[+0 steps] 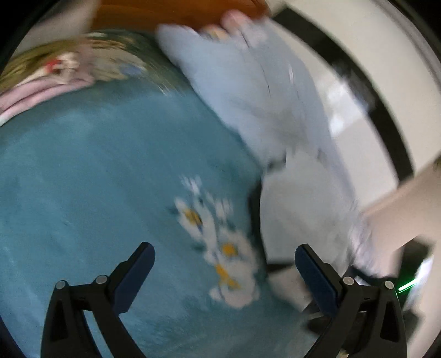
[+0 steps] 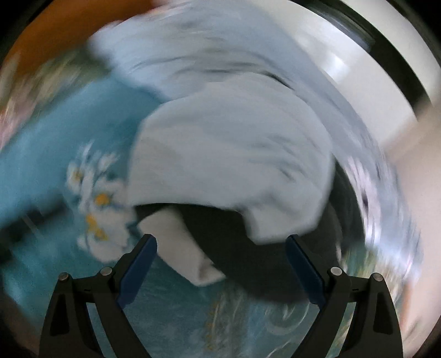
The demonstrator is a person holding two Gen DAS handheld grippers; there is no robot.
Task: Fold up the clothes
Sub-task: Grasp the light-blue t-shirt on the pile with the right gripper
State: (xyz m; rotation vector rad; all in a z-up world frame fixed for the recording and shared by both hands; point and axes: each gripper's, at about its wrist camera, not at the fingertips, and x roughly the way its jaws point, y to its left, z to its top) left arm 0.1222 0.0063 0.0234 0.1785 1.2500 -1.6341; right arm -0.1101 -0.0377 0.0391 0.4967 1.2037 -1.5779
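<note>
Here, soft pale-blue garment rumpled on teal fleece blanket.

Teal floral blanket carries pale-blue garment.

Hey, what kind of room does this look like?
Probably a bedroom: a teal bedspread with daisies, a pale blue garment on it, folded pink clothes, and wood behind, maybe a headboard.

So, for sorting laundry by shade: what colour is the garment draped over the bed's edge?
Pale blue. The garment shows best in the left wrist view, though blurred.
</note>
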